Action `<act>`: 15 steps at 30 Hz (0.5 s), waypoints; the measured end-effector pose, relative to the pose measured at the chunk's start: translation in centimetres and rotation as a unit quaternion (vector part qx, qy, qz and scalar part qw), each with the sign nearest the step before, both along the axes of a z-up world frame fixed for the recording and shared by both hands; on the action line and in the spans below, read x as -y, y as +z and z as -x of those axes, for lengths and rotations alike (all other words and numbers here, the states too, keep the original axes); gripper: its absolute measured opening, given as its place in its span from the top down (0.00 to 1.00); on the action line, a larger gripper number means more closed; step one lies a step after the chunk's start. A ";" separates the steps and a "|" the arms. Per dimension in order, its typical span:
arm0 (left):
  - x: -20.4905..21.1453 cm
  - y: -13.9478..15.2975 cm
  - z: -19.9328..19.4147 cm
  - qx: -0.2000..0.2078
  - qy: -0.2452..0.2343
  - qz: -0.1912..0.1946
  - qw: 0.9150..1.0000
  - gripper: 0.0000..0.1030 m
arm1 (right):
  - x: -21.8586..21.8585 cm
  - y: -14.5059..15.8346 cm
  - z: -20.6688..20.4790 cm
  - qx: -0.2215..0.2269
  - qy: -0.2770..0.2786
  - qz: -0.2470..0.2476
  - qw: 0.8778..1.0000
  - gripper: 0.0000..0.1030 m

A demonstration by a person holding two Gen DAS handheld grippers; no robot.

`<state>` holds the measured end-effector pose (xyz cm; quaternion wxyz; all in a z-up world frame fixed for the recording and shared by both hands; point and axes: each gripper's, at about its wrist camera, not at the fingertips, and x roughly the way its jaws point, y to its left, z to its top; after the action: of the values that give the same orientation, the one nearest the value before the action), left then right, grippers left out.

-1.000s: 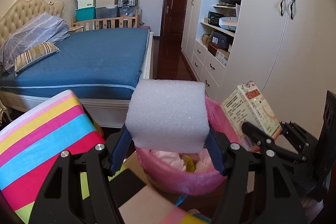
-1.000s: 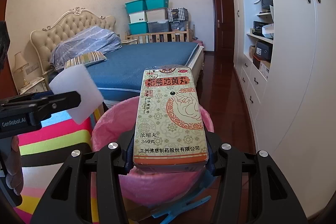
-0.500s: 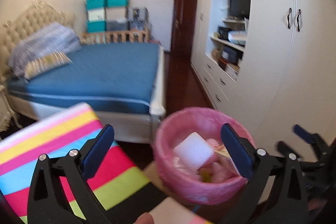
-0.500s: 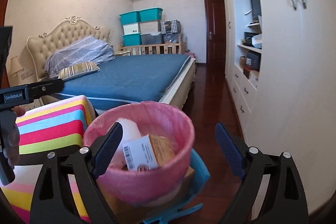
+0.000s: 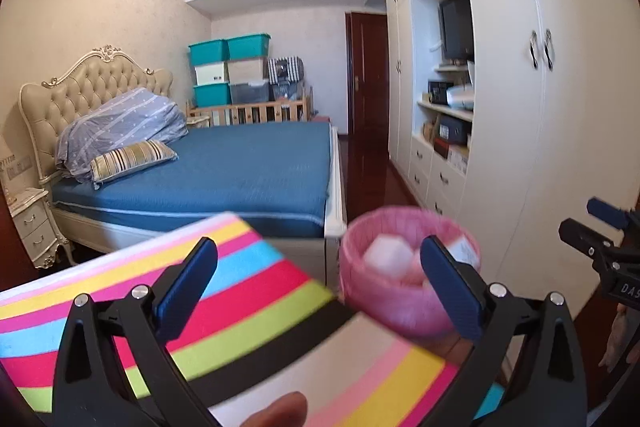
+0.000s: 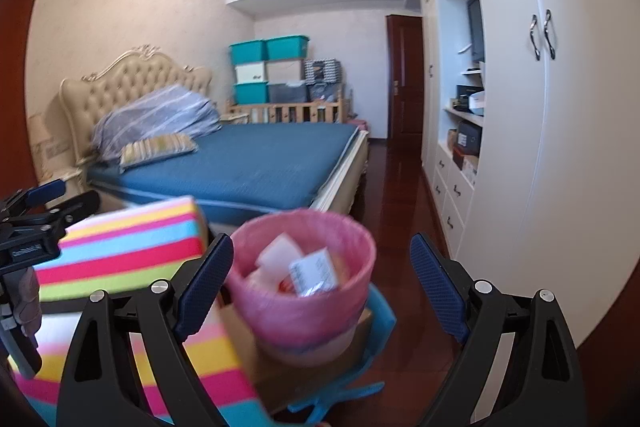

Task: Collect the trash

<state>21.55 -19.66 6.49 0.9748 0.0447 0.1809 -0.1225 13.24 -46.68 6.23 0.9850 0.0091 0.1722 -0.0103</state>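
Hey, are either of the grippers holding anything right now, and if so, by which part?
Nothing is held. The left hand-held gripper and right hand-held gripper are both open and empty; the foam block and box lie in the pink bin.

White letters "DAS" show on the right tongs (image 5: 600, 227); other print is blurred.

Foam block (image 5: 386, 254) and box (image 6: 315, 271) in bin (image 6: 304, 311)
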 end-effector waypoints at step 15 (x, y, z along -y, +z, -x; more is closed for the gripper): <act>0.8 -5.1 6.8 -0.031 -0.041 -0.025 0.998 0.04 | -2.8 -3.9 4.1 -0.061 0.027 0.023 0.998 0.18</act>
<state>14.74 -20.50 1.44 0.9614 0.0730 0.2124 -0.1589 9.17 -43.91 2.31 0.9725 -0.0187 0.2317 0.0117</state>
